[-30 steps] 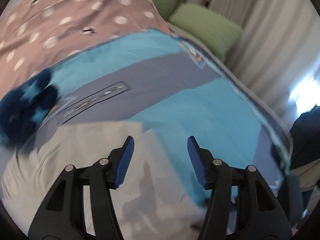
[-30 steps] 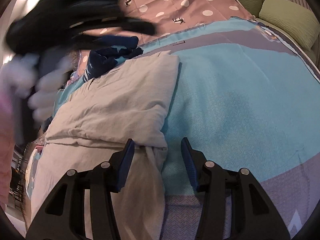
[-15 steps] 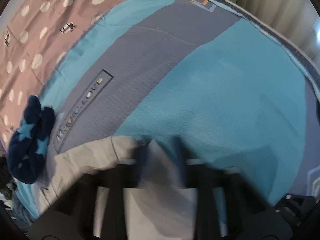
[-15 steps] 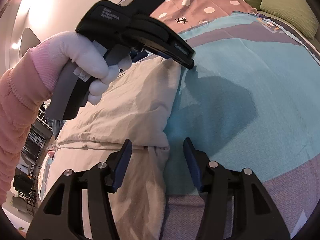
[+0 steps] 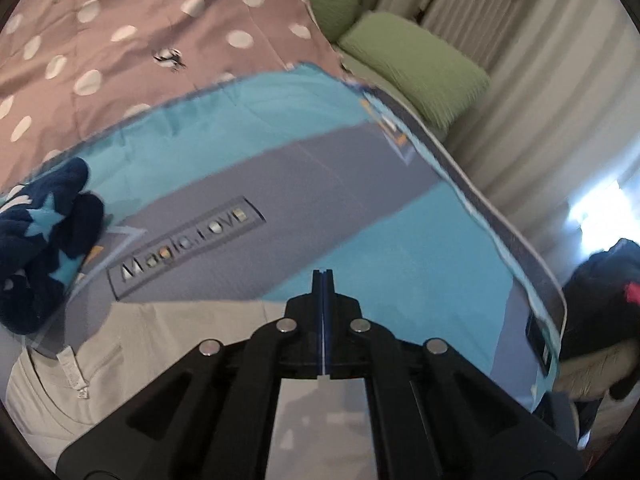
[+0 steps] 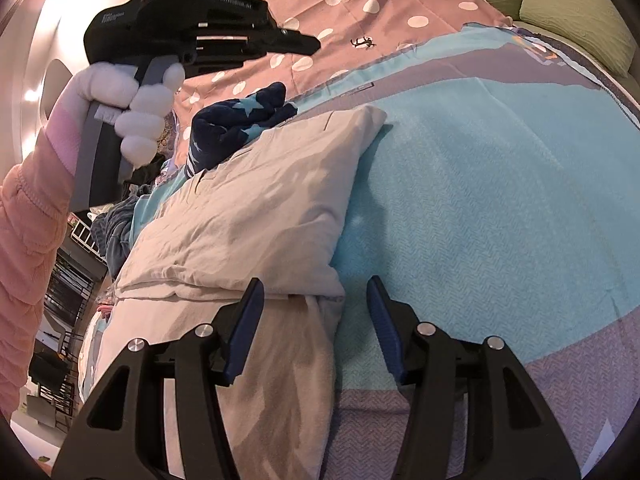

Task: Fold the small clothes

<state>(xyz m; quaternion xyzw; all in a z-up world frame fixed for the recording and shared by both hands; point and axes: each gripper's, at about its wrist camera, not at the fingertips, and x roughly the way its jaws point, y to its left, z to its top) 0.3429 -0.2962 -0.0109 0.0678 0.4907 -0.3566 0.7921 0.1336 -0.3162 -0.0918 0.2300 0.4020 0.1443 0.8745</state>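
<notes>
From my right camera I see my left gripper [image 6: 308, 46] raised clear above the bed, gripped in a white-gloved hand [image 6: 132, 100] with a pink sleeve; its own camera shows its jaws pressed fully together with nothing between them. My right gripper [image 6: 316, 320] sits low with fingers spread wide, straddling the near folded edge of the beige garment [image 6: 256, 216], which lies on the turquoise and grey blanket [image 6: 480, 184]. Only the left view shows the blanket's "Magic.LOVE" label [image 5: 188, 248] and curtains [image 5: 540, 92]. A navy star-patterned garment [image 6: 236, 124] lies bunched just beyond the beige one.
</notes>
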